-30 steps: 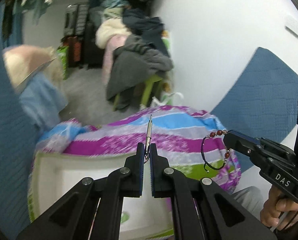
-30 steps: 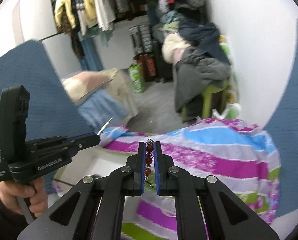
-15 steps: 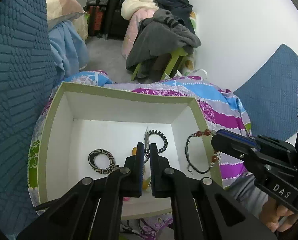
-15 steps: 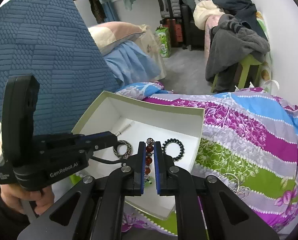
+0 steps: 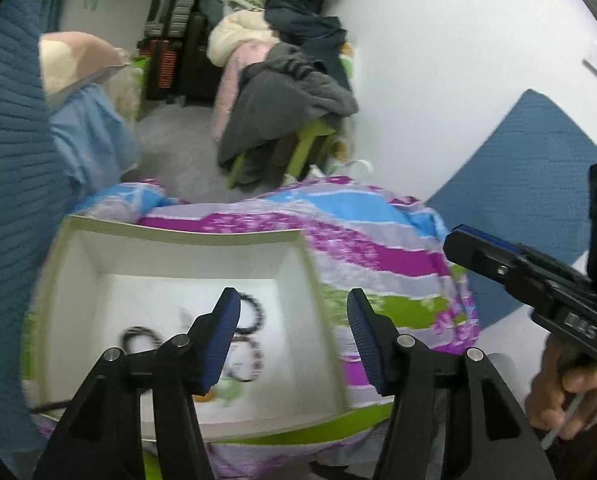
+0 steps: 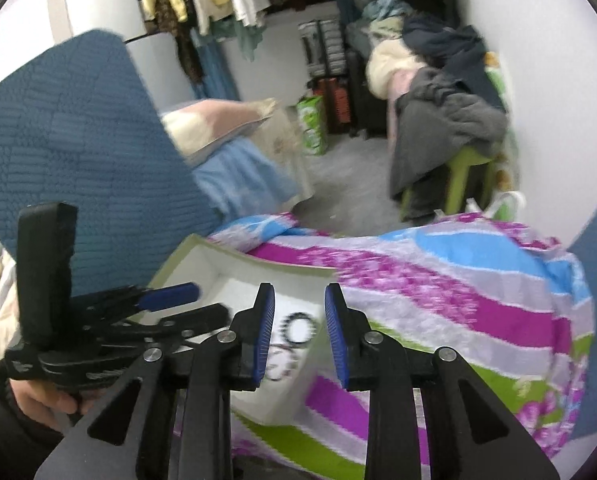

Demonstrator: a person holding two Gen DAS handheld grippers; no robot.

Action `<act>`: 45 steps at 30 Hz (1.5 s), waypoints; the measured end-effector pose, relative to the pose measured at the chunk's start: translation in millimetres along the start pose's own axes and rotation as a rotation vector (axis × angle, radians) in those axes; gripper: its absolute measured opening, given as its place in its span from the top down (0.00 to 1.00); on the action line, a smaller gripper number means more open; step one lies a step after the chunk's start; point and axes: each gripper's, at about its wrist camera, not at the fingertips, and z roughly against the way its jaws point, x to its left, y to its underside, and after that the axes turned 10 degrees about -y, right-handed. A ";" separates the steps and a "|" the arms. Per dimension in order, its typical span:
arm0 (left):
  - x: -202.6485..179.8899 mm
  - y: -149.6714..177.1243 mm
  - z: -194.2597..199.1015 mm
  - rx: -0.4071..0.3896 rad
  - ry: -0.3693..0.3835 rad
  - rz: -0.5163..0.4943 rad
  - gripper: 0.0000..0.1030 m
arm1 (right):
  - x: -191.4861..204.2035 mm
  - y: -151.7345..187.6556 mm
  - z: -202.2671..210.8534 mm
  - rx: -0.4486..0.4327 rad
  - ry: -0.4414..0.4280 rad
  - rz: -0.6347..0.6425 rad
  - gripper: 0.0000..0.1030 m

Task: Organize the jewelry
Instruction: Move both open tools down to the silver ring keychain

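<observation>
Now both tools are empty: left hand-held gripper has just been opening, jaws wide, nothing between; right hand-held gripper has also just been opening, narrower gap, also nothing between. Jewelry sits below and ahead in the white box on the bed's striped quilt: beaded bracelet near the front, black coil ring toward the far right corner. Left is nearer, directly over the box; right hangs at its right rim.
</observation>
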 end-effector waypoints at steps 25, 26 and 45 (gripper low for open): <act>-134.1 62.8 -122.2 0.266 -0.065 -0.139 0.59 | -144.0 133.1 -45.1 0.214 -0.028 -0.190 0.77; -135.3 64.1 -128.1 0.273 -0.092 -0.134 0.59 | -145.5 134.5 -48.1 0.219 -0.032 -0.188 0.77; -126.9 66.5 -174.1 0.279 -0.314 -0.060 0.56 | -131.9 151.8 -86.0 0.293 0.057 0.128 0.95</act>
